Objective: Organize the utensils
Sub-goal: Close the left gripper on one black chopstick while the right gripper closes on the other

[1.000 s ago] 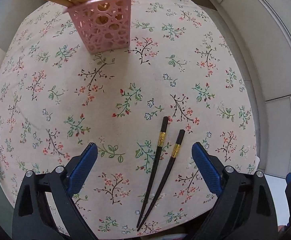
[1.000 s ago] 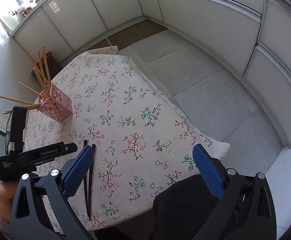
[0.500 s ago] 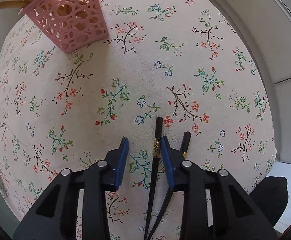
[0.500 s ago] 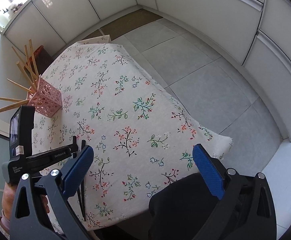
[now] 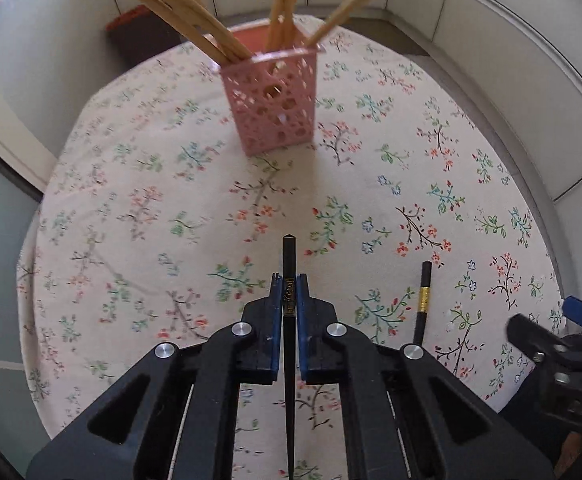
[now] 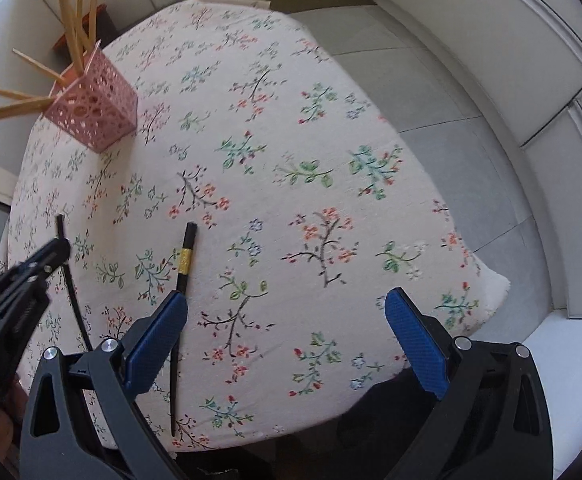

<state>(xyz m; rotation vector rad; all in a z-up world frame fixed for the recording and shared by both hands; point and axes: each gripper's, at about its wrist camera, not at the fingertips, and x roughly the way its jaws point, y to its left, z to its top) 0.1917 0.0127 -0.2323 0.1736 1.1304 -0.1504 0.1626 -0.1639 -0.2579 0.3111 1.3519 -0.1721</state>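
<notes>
Your left gripper has just closed its jaws on one black chopstick, pinching it at the gold band with the blunt end poking out toward the centre of the left wrist frame and the long tapered part trailing back under the tool. That is a thin, smooth stick held at one narrow spot, so it can pivot or slide between the pads if you swing quickly. The pink basket stands in the upper middle of that frame, already crowded with splayed wooden chopsticks; coming in low or at a slant, you risk knocking those sticks, or tipping the light basket over on the floral tablecloth. Your right gripper is wide open and holds nothing, with its left pad just over the second black chopstick in the lower left of the right wrist frame. That stick lies outside the gap, so closing now would likely miss it or roll it away. The two tools also sit close together, and a clash could jar the held stick loose.
</notes>
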